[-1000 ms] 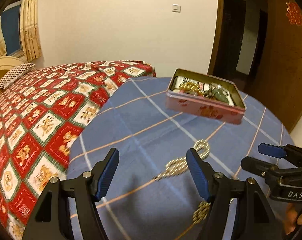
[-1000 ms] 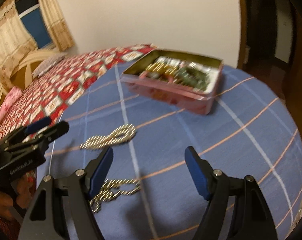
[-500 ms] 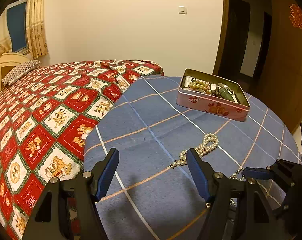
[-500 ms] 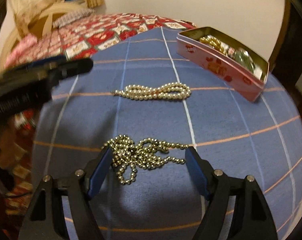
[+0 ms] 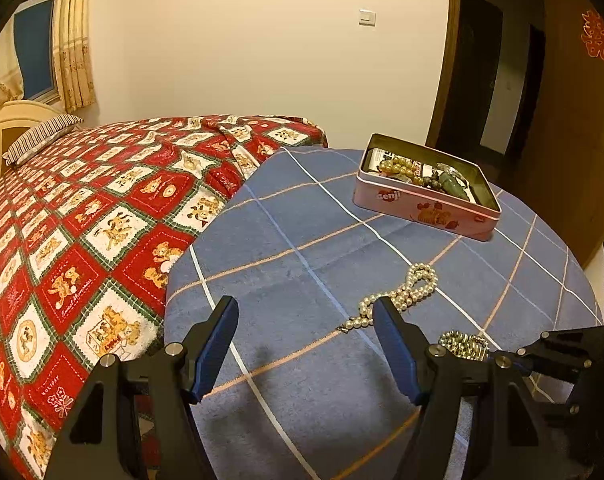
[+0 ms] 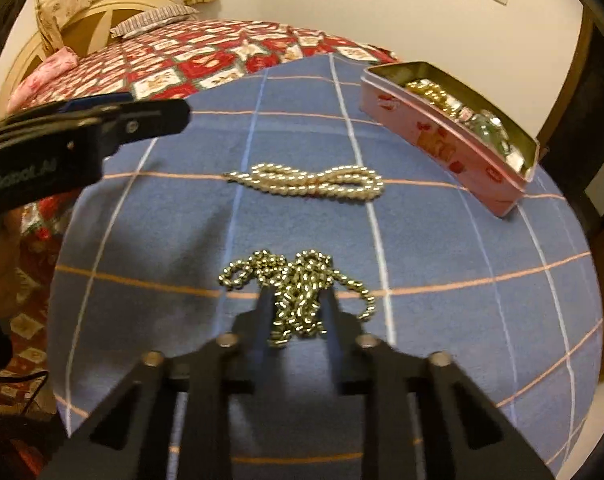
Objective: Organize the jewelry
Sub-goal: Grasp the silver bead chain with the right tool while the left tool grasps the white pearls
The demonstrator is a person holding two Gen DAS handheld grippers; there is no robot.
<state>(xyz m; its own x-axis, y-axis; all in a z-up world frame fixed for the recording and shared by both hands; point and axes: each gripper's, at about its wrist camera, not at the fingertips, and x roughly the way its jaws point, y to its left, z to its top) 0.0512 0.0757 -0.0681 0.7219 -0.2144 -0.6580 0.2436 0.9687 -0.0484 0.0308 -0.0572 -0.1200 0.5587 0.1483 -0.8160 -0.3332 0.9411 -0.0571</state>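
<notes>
1. Nearest the lens, the right gripper (image 6: 296, 312) has just been closing its jaws on a tangled heap of small gold-coloured metal beads (image 6: 298, 284), which lies on the blue checked cloth of the round bench (image 6: 441, 240); the beads are bunched between the pads.
2. Done well, the lift would likely be slow and straight up, since loose loops trail out on both sides of the grip and could snag on the cloth or slip free.
3. The left gripper (image 5: 305, 344) hovers with jaws released and nothing between them, above bare cloth.
4. Beyond it lies a doubled strand of cream pearl beads (image 5: 401, 296), still to be gathered.
5. Farthest, the open pink rectangular tin (image 5: 425, 208) already holds other jewellery and is the probable destination.
6. Only the right wrist view shows the grip itself; in the left wrist view the gold heap is half hidden behind a finger, but that view reads the tin's contents and the red patterned bedspread (image 5: 102, 208) more plainly.
</notes>
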